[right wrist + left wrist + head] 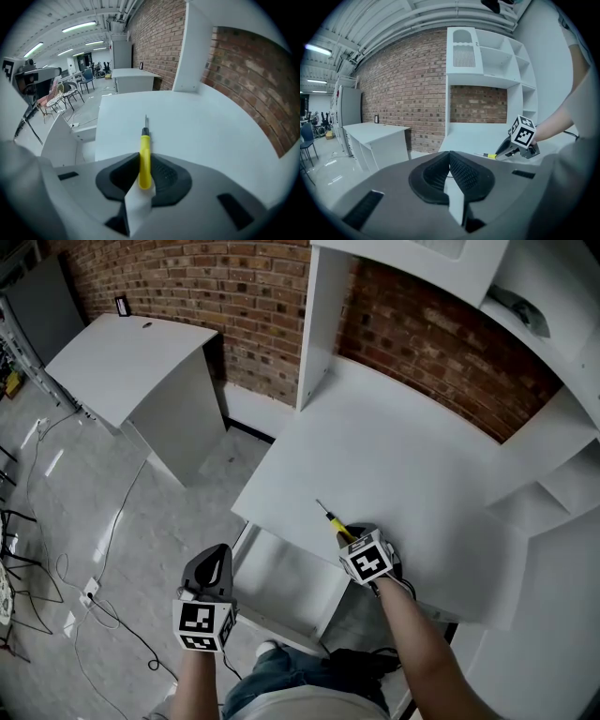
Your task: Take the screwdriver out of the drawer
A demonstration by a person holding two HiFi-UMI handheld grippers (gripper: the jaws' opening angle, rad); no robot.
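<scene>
Closest to the lens, the right gripper (145, 160) is seen with its fingers (163, 174) clamped on the yellow handle of the screwdriver (146, 138). The tool is held clear of the drawer (286, 582), above the table (412, 465) near its front left corner. The left gripper (450, 161) is held beside the open drawer, its fingers (466, 174) pressed together on nothing. Only the handle's rear part is pinched, so the tool could be pivoted loose if its tip were struck against the table. If released this near the front edge, it could roll back into the drawer. Bare surface is offered toward the back and right edges. An upright shelf panel (323, 324) bounds the back left corner.
</scene>
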